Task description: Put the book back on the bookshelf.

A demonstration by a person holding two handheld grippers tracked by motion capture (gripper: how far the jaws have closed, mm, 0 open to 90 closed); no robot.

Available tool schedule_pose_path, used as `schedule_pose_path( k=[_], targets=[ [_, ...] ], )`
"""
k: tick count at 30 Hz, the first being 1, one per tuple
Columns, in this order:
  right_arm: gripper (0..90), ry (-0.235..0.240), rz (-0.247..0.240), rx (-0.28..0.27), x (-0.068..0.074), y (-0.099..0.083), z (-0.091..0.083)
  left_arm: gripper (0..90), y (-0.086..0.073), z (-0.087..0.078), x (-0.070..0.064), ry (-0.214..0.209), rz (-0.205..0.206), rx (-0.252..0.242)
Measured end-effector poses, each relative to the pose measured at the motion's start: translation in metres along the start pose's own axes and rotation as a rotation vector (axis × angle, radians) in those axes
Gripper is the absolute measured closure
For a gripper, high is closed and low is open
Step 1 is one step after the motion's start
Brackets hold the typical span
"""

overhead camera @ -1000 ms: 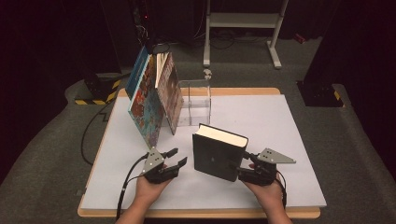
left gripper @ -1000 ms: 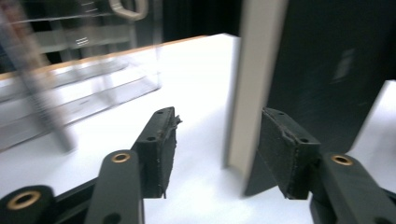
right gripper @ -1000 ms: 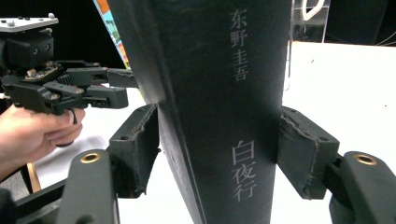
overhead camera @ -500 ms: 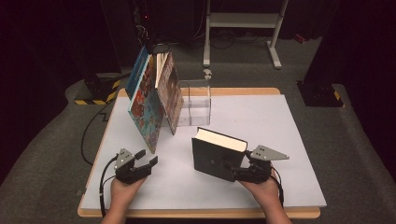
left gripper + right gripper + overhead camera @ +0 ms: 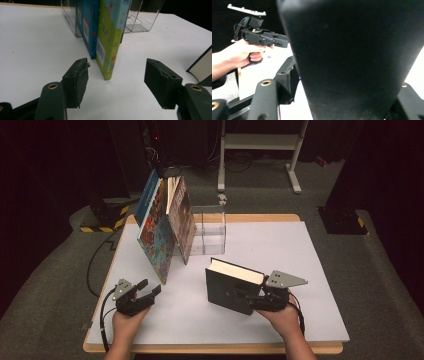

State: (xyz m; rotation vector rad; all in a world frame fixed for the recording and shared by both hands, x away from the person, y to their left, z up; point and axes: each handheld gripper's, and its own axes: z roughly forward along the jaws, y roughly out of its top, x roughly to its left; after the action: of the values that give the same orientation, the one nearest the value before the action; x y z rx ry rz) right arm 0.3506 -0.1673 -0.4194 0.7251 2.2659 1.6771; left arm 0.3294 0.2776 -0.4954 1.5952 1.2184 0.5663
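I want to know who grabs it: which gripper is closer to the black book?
The right gripper: it is clamped on the black book, holding it upright. The left gripper is open, apart from it, near the leaning picture books.

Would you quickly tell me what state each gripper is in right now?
Left gripper: open, holding nothing.
Right gripper: closed on the black book, held upright.

1. Your table point(image 5: 310, 250) had a white top with a wooden edge.
2. A clear plastic rack point(image 5: 209, 230) stood near the far edge.
3. Colourful books point(image 5: 165, 227) stood leaning at its left side.
4. A dark book point(image 5: 231, 287) stood upright near you, held at its spine.
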Motion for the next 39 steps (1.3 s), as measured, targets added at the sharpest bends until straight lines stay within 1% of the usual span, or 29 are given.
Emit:
schedule_pose_path(
  k=[4, 6, 8, 10, 14, 17, 19, 21, 23, 25, 26, 29, 31, 34, 35, 38, 39],
  targets=[
    [45.8, 0.016, -0.018, -0.001, 0.001, -0.001, -0.001, 35.8, -0.001, -0.001, 0.002, -0.001, -0.017, -0.003],
    [50.0, 0.021, -0.037, -0.001, 0.003, -0.002, -0.001, 35.8, -0.002, 0.0, 0.001, 0.0, -0.014, 0.001],
    [52.0, 0.015, -0.056, 0.001, 0.006, -0.002, -0.001, 35.8, -0.002, 0.0, 0.001, 0.0, -0.015, 0.002],
    [52.8, 0.006, -0.064, -0.002, 0.008, -0.002, -0.001, 35.8, -0.002, 0.0, 0.002, 0.002, -0.016, 0.004],
    [53.7, -0.027, -0.048, -0.017, 0.011, -0.003, 0.0, 35.8, -0.003, 0.0, 0.003, 0.0, -0.014, 0.003],
    [54.0, -0.049, -0.038, -0.028, 0.014, -0.003, 0.001, 35.8, -0.002, -0.001, 0.004, 0.0, -0.023, -0.003],
    [54.1, -0.076, -0.023, -0.039, 0.017, -0.001, 0.003, 35.8, -0.002, -0.001, 0.005, 0.002, -0.024, -0.004],
    [54.1, -0.119, -0.026, -0.051, 0.016, 0.0, 0.002, 35.8, -0.003, -0.002, 0.005, 0.001, -0.025, -0.004],
    [54.1, -0.154, -0.004, -0.069, 0.01, 0.001, -0.001, 35.8, -0.003, -0.002, 0.006, 0.001, -0.025, -0.006],
    [54.1, -0.199, 0.015, -0.091, 0.005, 0.002, -0.007, 35.8, -0.003, -0.002, 0.007, 0.001, -0.026, -0.006],
    [54.1, -0.214, 0.016, -0.094, 0.003, 0.002, -0.009, 35.8, -0.003, -0.003, 0.007, 0.003, -0.026, -0.007],
    [54.1, -0.3, 0.002, -0.116, -0.004, 0.001, -0.016, 35.8, -0.003, -0.003, 0.008, 0.003, -0.027, -0.006],
    [54.1, -0.34, 0.021, -0.115, -0.009, -0.003, -0.018, 35.8, -0.003, -0.003, 0.007, 0.005, -0.025, -0.006],
    [54.0, -0.361, 0.048, -0.104, -0.016, -0.009, -0.018, 36.0, -0.002, -0.003, 0.007, 0.006, -0.026, -0.008],
    [53.9, -0.358, 0.055, -0.112, -0.017, -0.01, -0.019, 35.9, -0.002, -0.003, 0.007, 0.009, -0.025, -0.009],
    [53.6, -0.363, 0.041, -0.107, -0.014, -0.01, -0.018, 36.0, -0.002, -0.003, 0.008, 0.01, -0.029, -0.01],
    [53.4, -0.367, 0.034, -0.097, -0.011, -0.01, -0.018, 36.0, -0.002, -0.004, 0.008, 0.009, -0.028, -0.01]
  ],
)
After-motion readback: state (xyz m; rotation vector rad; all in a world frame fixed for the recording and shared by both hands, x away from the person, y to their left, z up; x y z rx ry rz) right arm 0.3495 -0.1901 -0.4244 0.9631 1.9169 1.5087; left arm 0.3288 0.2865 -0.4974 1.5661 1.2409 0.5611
